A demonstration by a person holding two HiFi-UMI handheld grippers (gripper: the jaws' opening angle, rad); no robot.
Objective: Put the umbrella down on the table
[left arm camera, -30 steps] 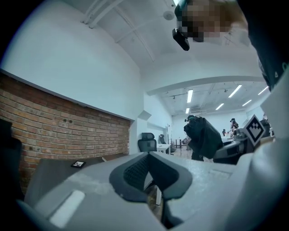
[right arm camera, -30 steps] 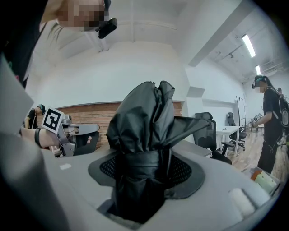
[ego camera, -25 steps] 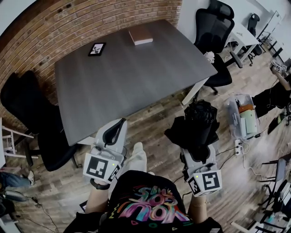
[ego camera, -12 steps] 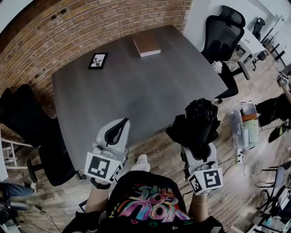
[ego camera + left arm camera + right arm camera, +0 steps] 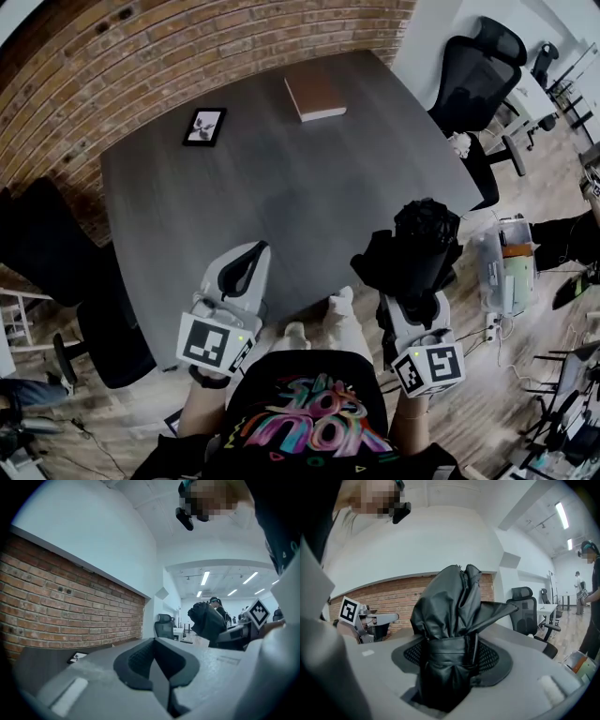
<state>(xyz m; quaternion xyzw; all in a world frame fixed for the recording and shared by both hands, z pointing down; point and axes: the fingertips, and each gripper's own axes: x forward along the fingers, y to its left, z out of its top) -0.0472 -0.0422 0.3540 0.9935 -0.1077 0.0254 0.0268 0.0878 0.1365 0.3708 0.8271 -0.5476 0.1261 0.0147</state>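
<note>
- Head view: a folded black umbrella [image 5: 419,246] is held upright in the right gripper [image 5: 413,292], at the near right edge of the dark grey table [image 5: 281,197]. It is not lying on the tabletop.
- In the right gripper view, the jaws of the right gripper [image 5: 449,670] are seen clamped on the umbrella [image 5: 450,620] at its strapped lower part. The loose, crumpled fabric is bunched above the strap.
- The left gripper [image 5: 240,274] is held over the near edge of the table, to the left of the umbrella and well apart from it.
- In the left gripper view, the dark pads of the left gripper [image 5: 157,667] are seen pressed together along a seam, with nothing caught between them. The umbrella [image 5: 206,620] is visible off to the right.
- A small framed picture [image 5: 204,126] is lying on the far left part of the table, and a brown book [image 5: 315,97] on its far side; both are well apart from the grippers.
- A brick wall [image 5: 141,56] runs behind the table.
- A black office chair [image 5: 476,73] is placed at the table's right, and another dark chair [image 5: 47,248] at its left.
- A clear plastic box [image 5: 508,264] is standing on the wooden floor [image 5: 525,375], to the right of the umbrella.
</note>
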